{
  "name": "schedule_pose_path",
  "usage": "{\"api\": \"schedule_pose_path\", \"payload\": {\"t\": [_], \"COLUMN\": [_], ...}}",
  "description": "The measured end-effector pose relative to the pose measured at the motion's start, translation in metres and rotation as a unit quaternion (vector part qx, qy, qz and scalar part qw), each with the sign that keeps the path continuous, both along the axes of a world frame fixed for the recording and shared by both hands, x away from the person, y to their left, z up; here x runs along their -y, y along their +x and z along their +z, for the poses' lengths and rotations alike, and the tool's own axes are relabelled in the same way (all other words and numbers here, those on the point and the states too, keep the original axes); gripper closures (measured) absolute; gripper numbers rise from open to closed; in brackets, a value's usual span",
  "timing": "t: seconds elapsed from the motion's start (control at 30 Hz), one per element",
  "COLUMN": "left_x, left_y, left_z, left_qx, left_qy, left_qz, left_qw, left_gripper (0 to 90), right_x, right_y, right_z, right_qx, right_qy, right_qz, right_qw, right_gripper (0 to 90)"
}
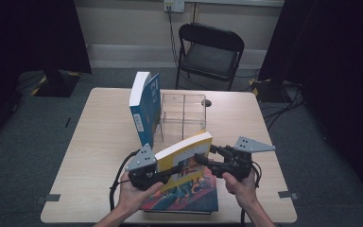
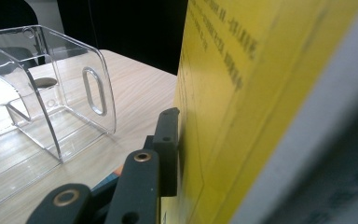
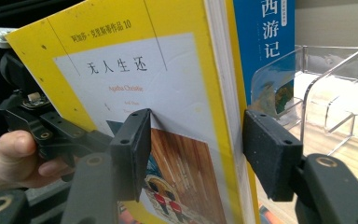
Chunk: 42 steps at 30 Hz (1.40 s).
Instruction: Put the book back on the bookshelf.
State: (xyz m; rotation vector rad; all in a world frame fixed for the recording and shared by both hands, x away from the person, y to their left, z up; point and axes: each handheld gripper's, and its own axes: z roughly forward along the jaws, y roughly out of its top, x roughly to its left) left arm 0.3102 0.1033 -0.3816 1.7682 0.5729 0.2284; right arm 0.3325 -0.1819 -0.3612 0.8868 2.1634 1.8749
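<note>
Two claws share the yellow book: left claw clamps its cover, right claw straddles its page edge, pads barely touching. Beyond them, the clear rack waits; a loose right grip could let it twist.

Both forearms reach in low from the near edge, each hand wrapped around a claw's grip. The left claw points right, its jaws clamped shut on a yellow book. The right claw points left toward it, jaws straddling the same book's edge.
</note>
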Motion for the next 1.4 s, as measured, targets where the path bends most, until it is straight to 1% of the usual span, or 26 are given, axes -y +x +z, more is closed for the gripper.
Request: {"api": "schedule_pose_path", "payload": {"t": [0.03, 0.13, 0.2, 0.27, 0.33, 0.37, 0.4, 0.43, 0.5, 0.57, 0.67, 0.77, 0.83, 0.9, 1.0, 1.07, 1.17, 1.2, 1.23, 1.27, 1.33, 1.37, 1.4], "left_x": [0.0, 0.0, 0.0, 0.0, -0.001, -0.001, -0.001, -0.001, 0.0, 0.001, 0.002, 0.002, 0.002, 0.003, 0.004, 0.004, 0.005, 0.006, 0.007, 0.007, 0.007, 0.007, 0.006], "left_y": [0.0, 0.001, 0.003, 0.004, 0.005, 0.005, 0.004, 0.004, 0.001, -0.001, -0.002, -0.002, -0.001, 0.001, 0.003, 0.004, 0.003, 0.002, 0.002, 0.001, 0.001, 0.001, 0.0], "left_z": [0.0, 0.001, 0.002, 0.003, 0.003, 0.003, 0.002, 0.002, 0.0, -0.001, -0.002, -0.003, -0.004, -0.004, -0.004, -0.004, -0.003, -0.002, -0.002, -0.001, 0.0, 0.0, 0.001], "left_qx": [0.001, 0.002, 0.0, -0.002, -0.002, 0.0, 0.007, 0.007, 0.014, 0.023, 0.029, 0.028, 0.026, 0.026, 0.025, 0.021, 0.018, 0.022, 0.02, 0.022, 0.018, 0.019, 0.019], "left_qy": [0.002, 0.007, 0.007, 0.009, 0.009, 0.009, 0.011, 0.011, 0.006, 0.009, 0.005, 0.003, -0.003, -0.003, -0.013, -0.015, -0.011, -0.007, -0.008, -0.004, -0.004, -0.004, 0.001], "left_qz": [0.0, 0.001, -0.002, -0.001, 0.0, 0.002, 0.005, 0.005, 0.011, 0.022, 0.026, 0.024, 0.022, 0.024, 0.028, 0.032, 0.035, 0.037, 0.035, 0.035, 0.031, 0.034, 0.035], "left_qw": [1.0, 1.0, 1.0, 1.0, 1.0, 1.0, 0.9999, 0.9999, 0.9998, 0.9995, 0.9992, 0.9993, 0.9994, 0.9994, 0.9992, 0.9992, 0.9992, 0.999, 0.9991, 0.9992, 0.9993, 0.9992, 0.9992], "left_gripper": [71.6, 72.6, 73.1, 73.9, 74.0, 74.0, 74.0, 74.2, 74.0, 73.9, 73.9, 73.8, 73.7, 73.6, 73.3, 73.0, 74.6, 75.0, 75.3, 75.4, 75.5, 75.6, 75.6], "right_x": [0.0, 0.0, -0.002, -0.002, -0.003, -0.004, -0.004, -0.005, -0.007, -0.01, -0.01, -0.009, -0.009, -0.009, -0.01, -0.009, -0.009, -0.009, -0.009, -0.009, -0.008, -0.007, -0.006], "right_y": [0.0, 0.001, 0.003, 0.006, 0.008, 0.009, 0.011, 0.012, 0.012, 0.011, 0.011, 0.01, 0.01, 0.01, 0.01, 0.01, 0.01, 0.01, 0.01, 0.01, 0.01, 0.01, 0.01], "right_z": [0.0, 0.001, 0.002, 0.003, 0.005, 0.006, 0.006, 0.006, 0.006, 0.005, 0.006, 0.006, 0.006, 0.006, 0.006, 0.006, 0.006, 0.006, 0.007, 0.007, 0.006, 0.006, 0.006], "right_qx": [0.0, 0.001, 0.004, 0.004, 0.009, 0.01, 0.01, 0.009, 0.01, 0.012, 0.012, 0.013, 0.013, 0.013, 0.013, 0.013, 0.013, 0.013, 0.013, 0.014, 0.013, 0.013, 0.013], "right_qy": [0.0, -0.002, -0.006, -0.006, -0.007, -0.007, -0.007, -0.006, -0.006, -0.01, -0.013, -0.014, -0.015, -0.015, -0.016, -0.016, -0.017, -0.017, -0.017, -0.019, -0.018, -0.016, -0.017], "right_qz": [0.001, 0.006, 0.003, 0.002, 0.003, 0.002, 0.003, 0.004, 0.01, 0.006, 0.004, 0.003, 0.002, 0.002, 0.001, 0.001, 0.001, 0.0, -0.001, -0.001, 0.0, 0.003, 0.004], "right_qw": [1.0, 1.0, 1.0, 1.0, 0.9999, 0.9999, 0.9999, 0.9999, 0.9999, 0.9999, 0.9998, 0.9998, 0.9998, 0.9998, 0.9998, 0.9998, 0.9998, 0.9998, 0.9998, 0.9997, 0.9998, 0.9998, 0.9998], "right_gripper": [43.8, 38.8, 36.2, 35.1, 34.3, 34.3, 34.3, 34.8, 35.6, 35.1, 36.2, 37.2, 37.3, 37.8, 37.8, 37.8, 37.9, 37.8, 37.5, 37.5, 37.3, 36.9, 34.5]}}
